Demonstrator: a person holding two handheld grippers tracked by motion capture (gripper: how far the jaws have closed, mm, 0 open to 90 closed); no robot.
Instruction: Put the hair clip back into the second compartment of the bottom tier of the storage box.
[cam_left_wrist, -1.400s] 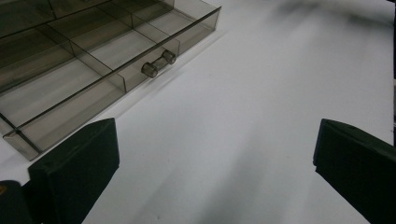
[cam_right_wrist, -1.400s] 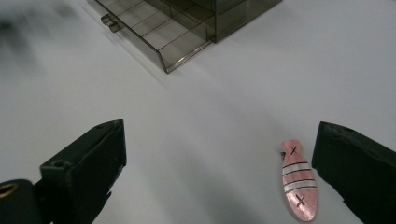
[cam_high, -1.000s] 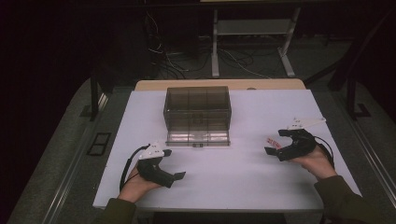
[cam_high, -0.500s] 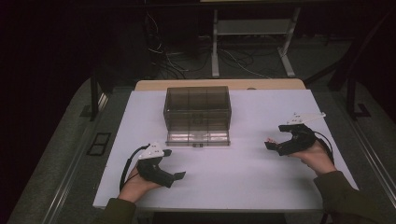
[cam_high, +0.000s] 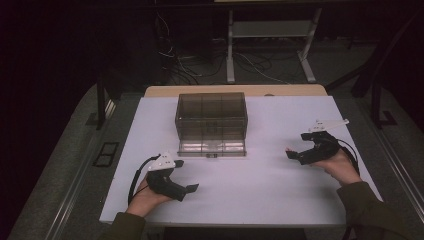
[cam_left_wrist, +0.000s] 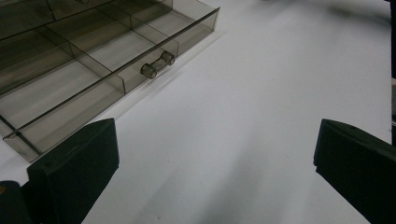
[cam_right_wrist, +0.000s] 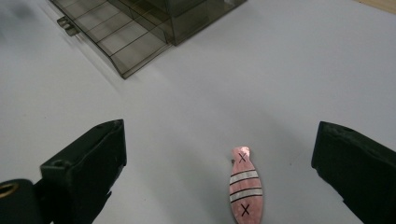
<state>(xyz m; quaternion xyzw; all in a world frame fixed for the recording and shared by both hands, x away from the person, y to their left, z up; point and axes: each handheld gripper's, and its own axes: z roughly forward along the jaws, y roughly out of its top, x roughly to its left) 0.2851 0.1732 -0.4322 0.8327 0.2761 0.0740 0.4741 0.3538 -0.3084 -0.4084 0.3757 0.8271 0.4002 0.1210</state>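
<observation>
Right tongs (cam_right_wrist: 219, 186) spread wide around flat pink striped fish-shaped clip (cam_right_wrist: 245, 186); left tongs (cam_left_wrist: 210, 177) apart, empty. Risk: thin clip skidding across smooth white table (cam_right_wrist: 303, 84) on closing.

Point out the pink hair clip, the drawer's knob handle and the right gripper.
pink hair clip (cam_right_wrist: 245, 189), right gripper view, on its striped middle.
drawer handle (cam_left_wrist: 158, 64), left gripper view, on the bar between its two knobs.
right gripper (cam_high: 291, 152), high view, between its fingertips.

A pink hair clip (cam_right_wrist: 245, 188) lies between the wide-apart jaws on the white table (cam_right_wrist: 280, 84).
</observation>
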